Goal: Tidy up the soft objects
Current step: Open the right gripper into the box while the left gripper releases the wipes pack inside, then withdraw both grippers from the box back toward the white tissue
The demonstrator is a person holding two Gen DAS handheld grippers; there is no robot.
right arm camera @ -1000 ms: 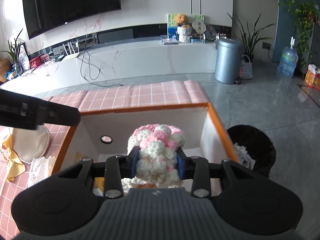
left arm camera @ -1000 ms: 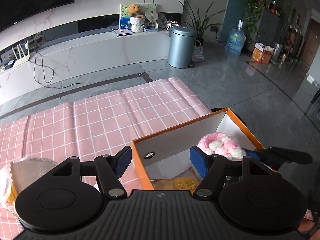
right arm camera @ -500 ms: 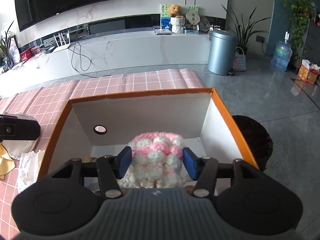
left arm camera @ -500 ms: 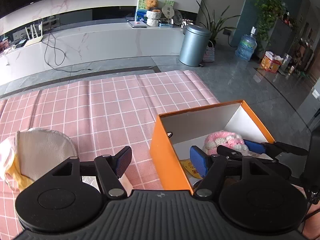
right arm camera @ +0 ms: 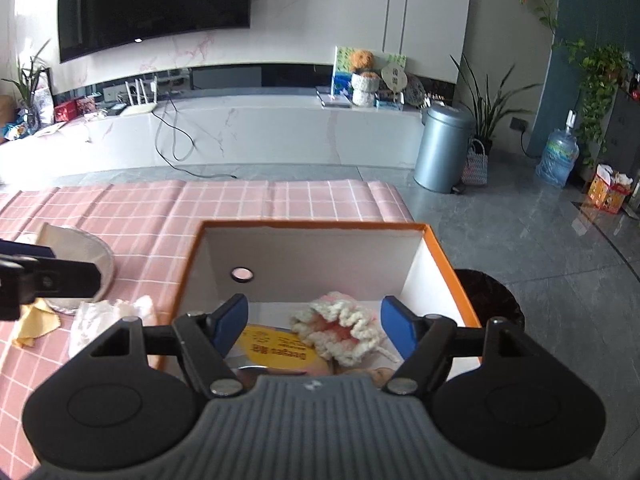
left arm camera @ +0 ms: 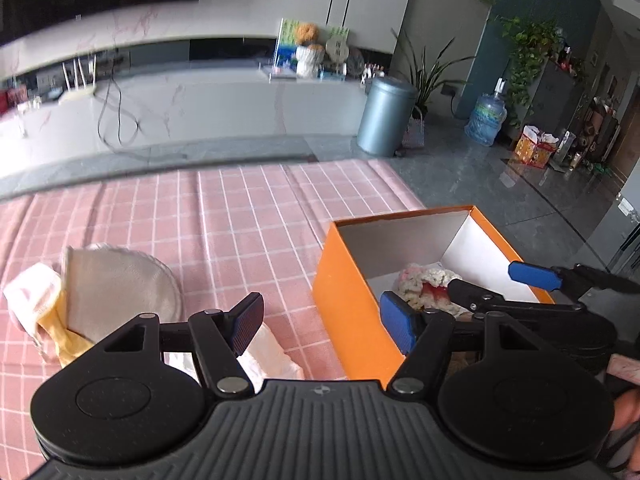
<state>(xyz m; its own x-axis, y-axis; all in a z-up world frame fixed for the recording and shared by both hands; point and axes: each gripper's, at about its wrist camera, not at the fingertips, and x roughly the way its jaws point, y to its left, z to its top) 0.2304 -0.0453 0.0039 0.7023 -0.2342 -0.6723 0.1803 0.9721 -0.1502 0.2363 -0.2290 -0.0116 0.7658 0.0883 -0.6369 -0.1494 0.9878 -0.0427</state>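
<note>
The right tongs (right arm camera: 314, 326) had just been opening and stood wide, pads clear of the nubbly pink-and-white crocheted piece (right arm camera: 340, 330), which a second earlier they squeezed; it now lay inside the orange box (right arm camera: 448, 264). The left tongs (left arm camera: 322, 322) gaped empty over the pink checked surface (left arm camera: 240, 220), beside crumpled white cloth (left arm camera: 268, 356).

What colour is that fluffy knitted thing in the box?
The knitted thing is white and pink, clearest in the right wrist view.

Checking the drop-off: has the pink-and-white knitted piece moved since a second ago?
Yes. The knitted piece has dropped from between the right claw pads, which have just been opening, onto the floor of the orange box.
</note>
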